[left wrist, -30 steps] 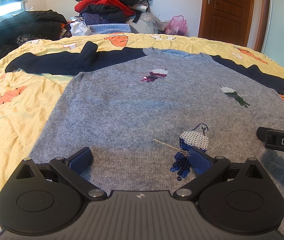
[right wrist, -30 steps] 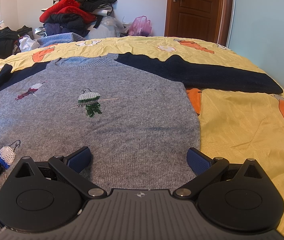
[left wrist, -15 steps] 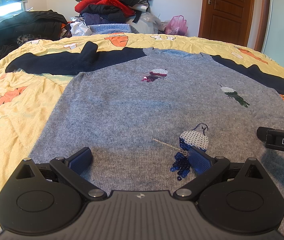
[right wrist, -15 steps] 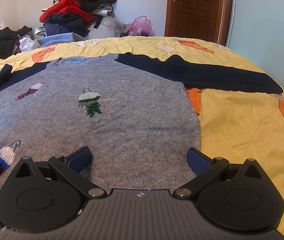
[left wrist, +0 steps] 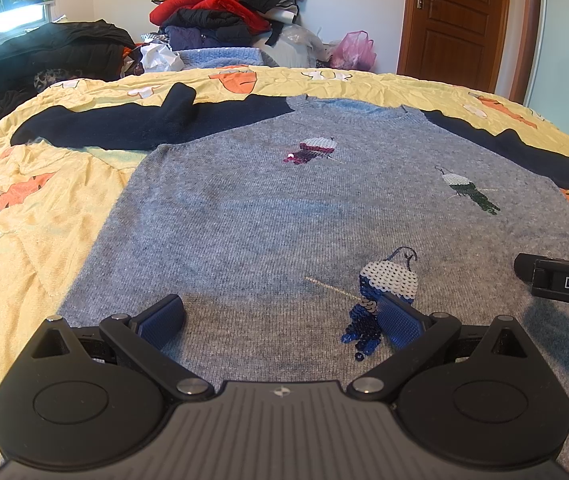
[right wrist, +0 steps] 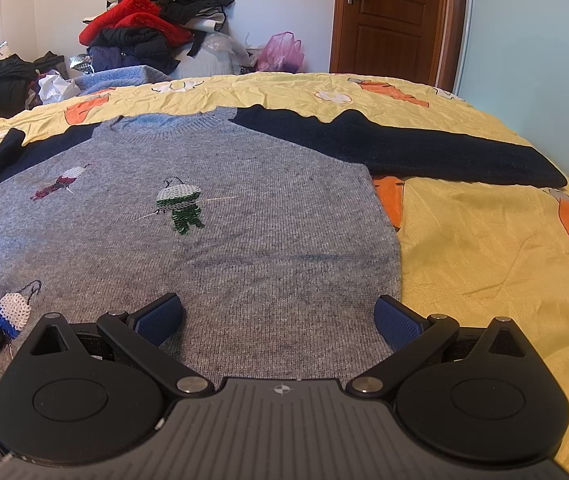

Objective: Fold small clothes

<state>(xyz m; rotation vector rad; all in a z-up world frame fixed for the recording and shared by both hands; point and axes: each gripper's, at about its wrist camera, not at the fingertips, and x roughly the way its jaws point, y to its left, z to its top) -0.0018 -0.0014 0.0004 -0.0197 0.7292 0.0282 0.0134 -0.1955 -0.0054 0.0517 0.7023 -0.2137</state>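
- Sweater (left wrist: 304, 216), grey with navy sleeves, lies flat and face up on a bed (left wrist: 24, 248) covered by a yellow sheet, filling the centre of both views.
- Left claw (left wrist: 280, 320) sits at the lower middle of its frame, jaws spread wide and holding nothing, just above the sweater's hem.
- Right claw (right wrist: 278, 316) is likewise spread wide and holding nothing, over the hem near the sweater's right edge.
- Sequin bird (left wrist: 384, 292) in blue and white shows beside the left claw's right finger.
- Clothes pile (left wrist: 224, 12) rises at the upper centre, behind the bed.
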